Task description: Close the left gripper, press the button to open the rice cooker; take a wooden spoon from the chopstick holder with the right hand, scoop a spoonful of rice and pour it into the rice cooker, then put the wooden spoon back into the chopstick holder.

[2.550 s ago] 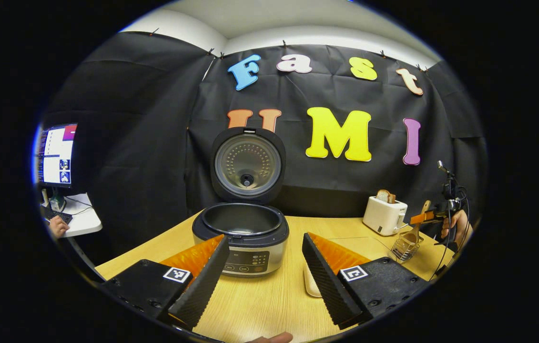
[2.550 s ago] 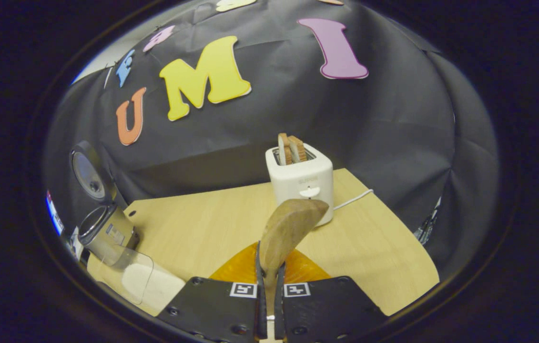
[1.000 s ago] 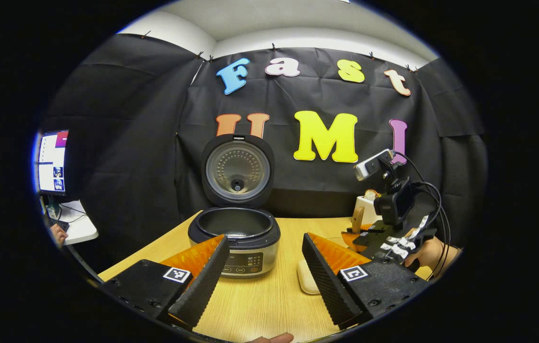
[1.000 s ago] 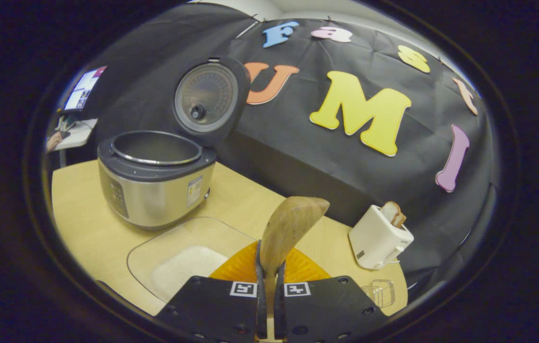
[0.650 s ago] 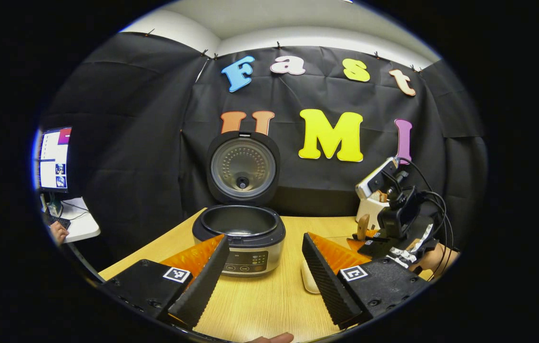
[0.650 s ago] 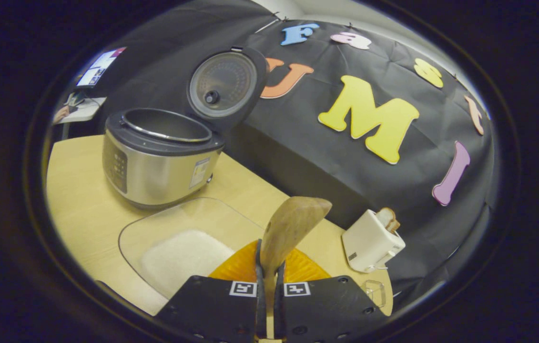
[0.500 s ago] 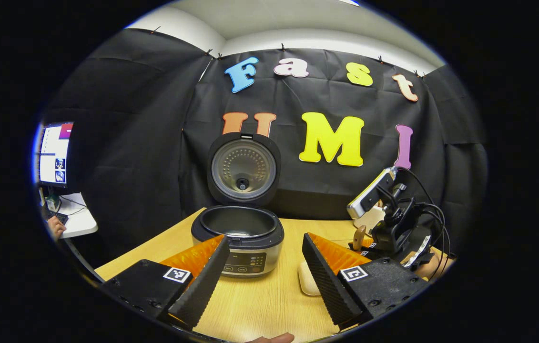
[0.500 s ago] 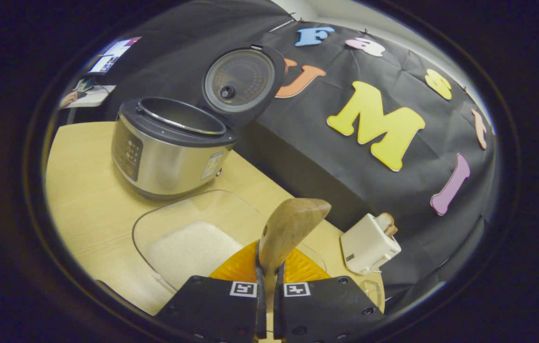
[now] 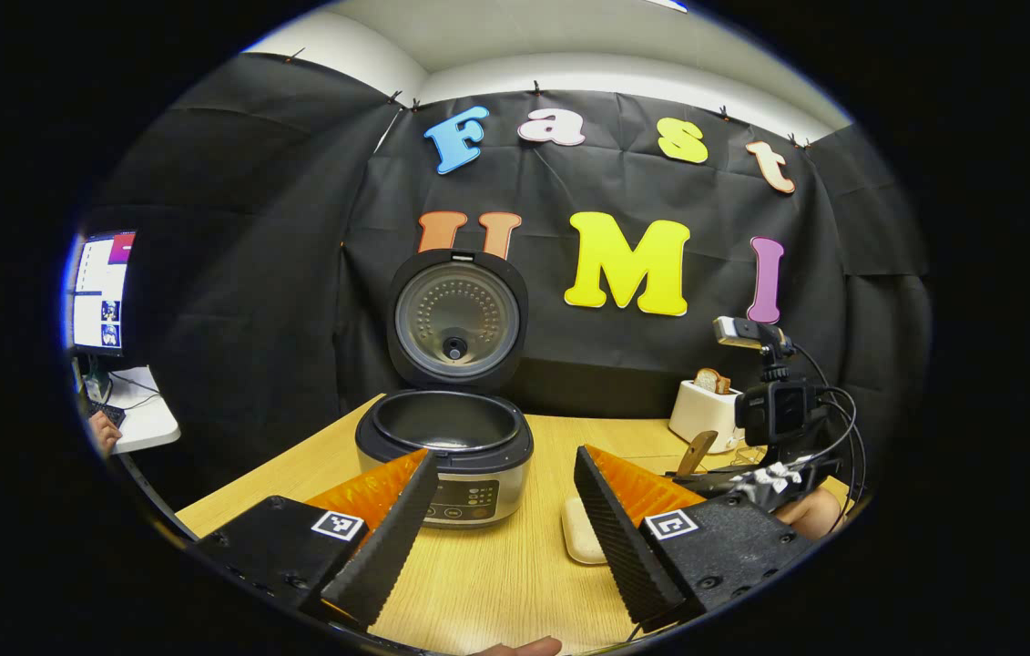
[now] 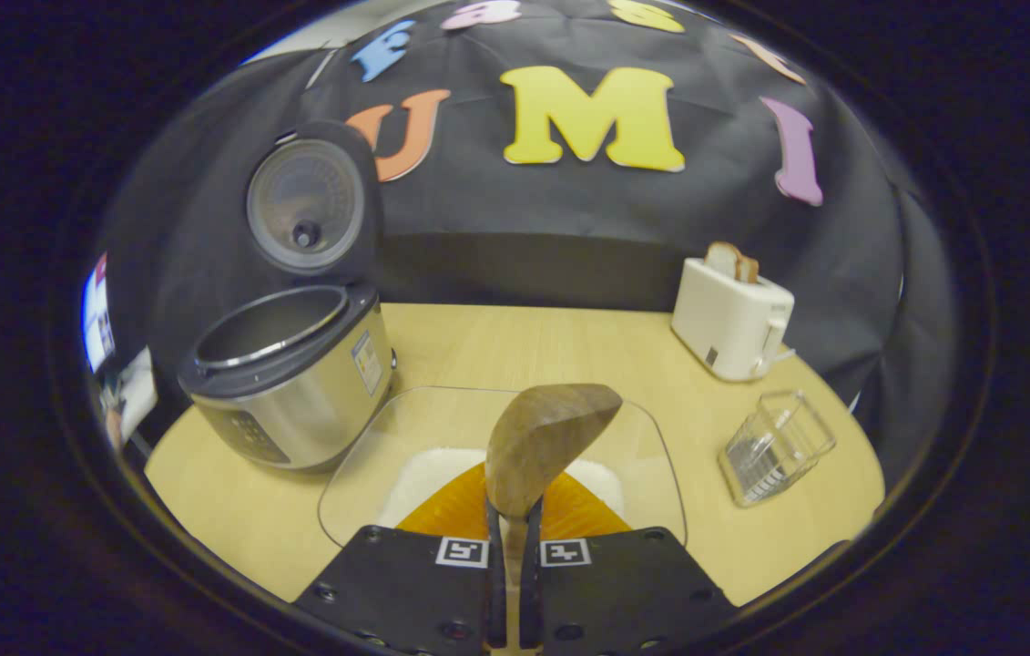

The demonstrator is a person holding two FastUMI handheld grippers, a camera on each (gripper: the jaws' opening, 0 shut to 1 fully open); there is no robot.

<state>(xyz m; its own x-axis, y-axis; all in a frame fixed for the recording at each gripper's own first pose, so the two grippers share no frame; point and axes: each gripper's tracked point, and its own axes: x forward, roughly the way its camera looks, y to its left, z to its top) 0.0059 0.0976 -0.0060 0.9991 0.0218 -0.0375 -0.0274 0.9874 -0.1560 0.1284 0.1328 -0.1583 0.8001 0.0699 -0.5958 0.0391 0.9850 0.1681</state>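
We find the right gripper (image 10: 509, 583) clamped on the handle of the wooden spoon (image 10: 544, 444), whose bowl stands up directly ahead of its fingers. Half a second ago this gripper faced the rice cooker (image 10: 289, 378) at a slant, with the glass dish (image 10: 360, 460) off to its left; it has now swung square, so the dish and the white rice (image 10: 428, 474) in it lie straight ahead and just below the spoon. The rice cooker, lid up and pot open, sits ahead to the left; the chopstick holder (image 10: 777, 446) stands ahead to the right, with the toaster (image 10: 731, 321) beyond it. The left gripper (image 9: 501, 515) has not shifted, its fingers held wide apart and gripping nothing, the open rice cooker directly ahead of it on the counter (image 9: 496, 583) and the right gripper (image 9: 742, 474) off to its right. We judge the opening and the spoon pick-up complete; the realignment sets up the scoop, which is not yet begun. The spoon bowl appears empty.
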